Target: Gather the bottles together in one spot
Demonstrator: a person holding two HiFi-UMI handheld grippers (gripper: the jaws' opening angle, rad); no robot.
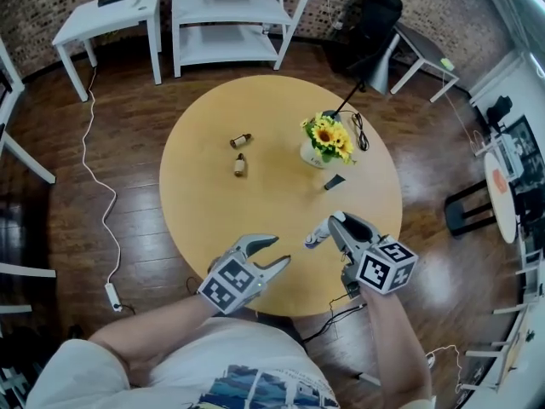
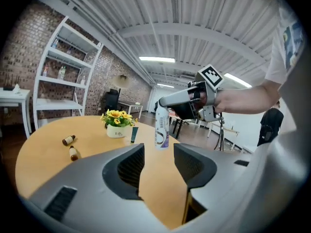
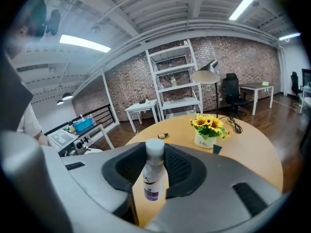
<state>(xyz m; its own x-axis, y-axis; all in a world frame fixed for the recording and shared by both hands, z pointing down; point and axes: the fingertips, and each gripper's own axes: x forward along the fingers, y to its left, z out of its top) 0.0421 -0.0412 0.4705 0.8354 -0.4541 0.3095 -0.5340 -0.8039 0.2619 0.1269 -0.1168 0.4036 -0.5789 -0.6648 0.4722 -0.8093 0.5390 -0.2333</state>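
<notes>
Right gripper [image 3: 155, 155] is clamping the white bottle [image 3: 153, 181] near its top, jaws narrow and pads pressing on both sides. The bottle is hanging upright with its purple label showing. From the head view it is sitting over the near right part of the table [image 1: 272, 118]; whether its base is touching the wood I cannot tell.

Left gripper [image 2: 158, 165] is standing half open with nothing between its jaws. It is hovering over the near edge of the table, just left of the right gripper [image 1: 334, 227], and looking across at the white bottle [image 2: 162, 126].

Two brown bottles [image 1: 240, 152] are lying on their sides near each other on the far left part of the table, well apart from the white bottle [image 1: 316, 236].

A flowerpot [image 1: 324, 142] of sunflowers is standing right of centre. A dark tube [image 1: 334, 181] is lying just beside it on the near side.

Beyond the table a lamp [image 1: 380, 68] is leaning in from the far right, with a shelf [image 1: 230, 15] and a side table [image 1: 109, 17] along the brick wall. A white cable [image 1: 100, 203] is running across the floor [image 1: 68, 143] at left.
</notes>
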